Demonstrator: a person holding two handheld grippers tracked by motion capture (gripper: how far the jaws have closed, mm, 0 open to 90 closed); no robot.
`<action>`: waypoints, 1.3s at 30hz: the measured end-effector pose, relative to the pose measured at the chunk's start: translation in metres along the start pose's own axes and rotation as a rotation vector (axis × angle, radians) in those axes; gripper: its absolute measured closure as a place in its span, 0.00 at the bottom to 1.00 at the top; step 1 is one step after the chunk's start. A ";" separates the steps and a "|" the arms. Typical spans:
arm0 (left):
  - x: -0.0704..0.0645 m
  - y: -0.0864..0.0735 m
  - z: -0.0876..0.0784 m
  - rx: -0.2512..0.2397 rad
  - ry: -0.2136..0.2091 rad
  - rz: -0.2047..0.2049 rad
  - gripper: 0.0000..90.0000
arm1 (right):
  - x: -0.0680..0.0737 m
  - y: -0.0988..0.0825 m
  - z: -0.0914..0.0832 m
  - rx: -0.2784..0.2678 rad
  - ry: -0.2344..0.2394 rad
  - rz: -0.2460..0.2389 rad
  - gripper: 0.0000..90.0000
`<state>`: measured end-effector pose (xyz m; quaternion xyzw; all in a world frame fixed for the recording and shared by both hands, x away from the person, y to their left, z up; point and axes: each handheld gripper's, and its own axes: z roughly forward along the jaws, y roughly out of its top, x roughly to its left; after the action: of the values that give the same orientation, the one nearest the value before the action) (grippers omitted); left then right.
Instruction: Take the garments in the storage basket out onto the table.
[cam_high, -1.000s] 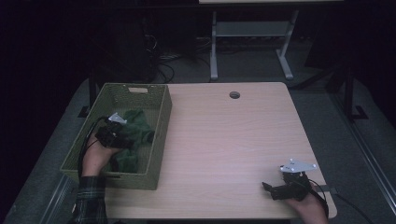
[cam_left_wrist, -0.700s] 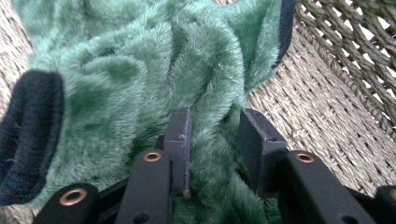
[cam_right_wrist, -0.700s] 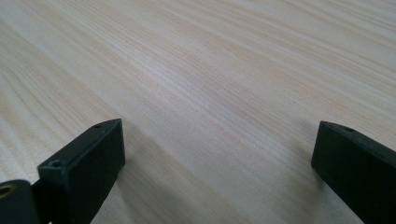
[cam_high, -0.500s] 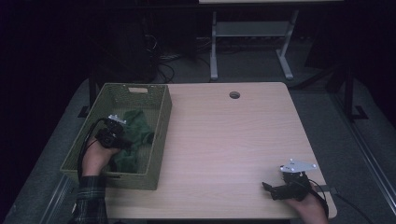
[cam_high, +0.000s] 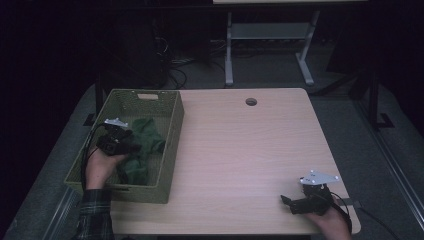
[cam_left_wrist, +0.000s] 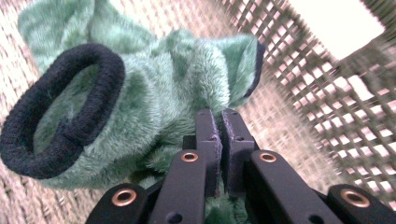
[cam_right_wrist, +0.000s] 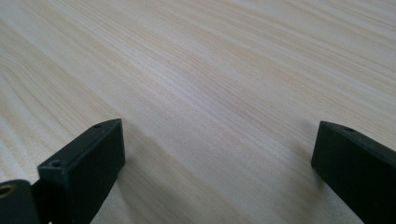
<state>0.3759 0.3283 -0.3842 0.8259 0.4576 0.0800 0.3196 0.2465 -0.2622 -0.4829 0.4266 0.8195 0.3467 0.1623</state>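
While your right hand rested at the near right corner of the desk (cam_high: 240, 150), your right tongs (cam_high: 286, 201) lay low over the bare wood with their jaws spread wide and nothing between them. Farther off on the left, your left tongs (cam_left_wrist: 220, 135) reached into the green woven basket (cam_high: 170, 145) that stood along the desk's left edge. Their jaws had just been closing and stood pinched nearly together on a fold of the green fleece garment (cam_left_wrist: 177, 93), which lay crumpled on the basket's floor. A black ribbed cuff (cam_left_wrist: 60, 112) of the garment gaped open just left of the jaws in the left gripper view. Beyond the basket, a round cable hole (cam_high: 251, 102) sat near the desk's far edge.
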 end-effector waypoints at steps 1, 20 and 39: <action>0.000 0.000 0.000 0.000 0.000 0.000 0.96 | 0.000 0.000 0.000 0.000 0.000 0.000 0.03; -0.017 0.013 -0.045 -0.300 -0.117 0.021 0.97 | 0.000 0.000 0.000 0.000 0.000 0.000 0.03; -0.028 0.043 -0.087 -0.424 -0.181 0.066 0.98 | 0.000 0.000 0.000 0.000 0.000 0.001 0.03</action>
<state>0.3528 0.3292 -0.2856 0.7585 0.3729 0.1102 0.5229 0.2464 -0.2622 -0.4829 0.4269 0.8193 0.3467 0.1623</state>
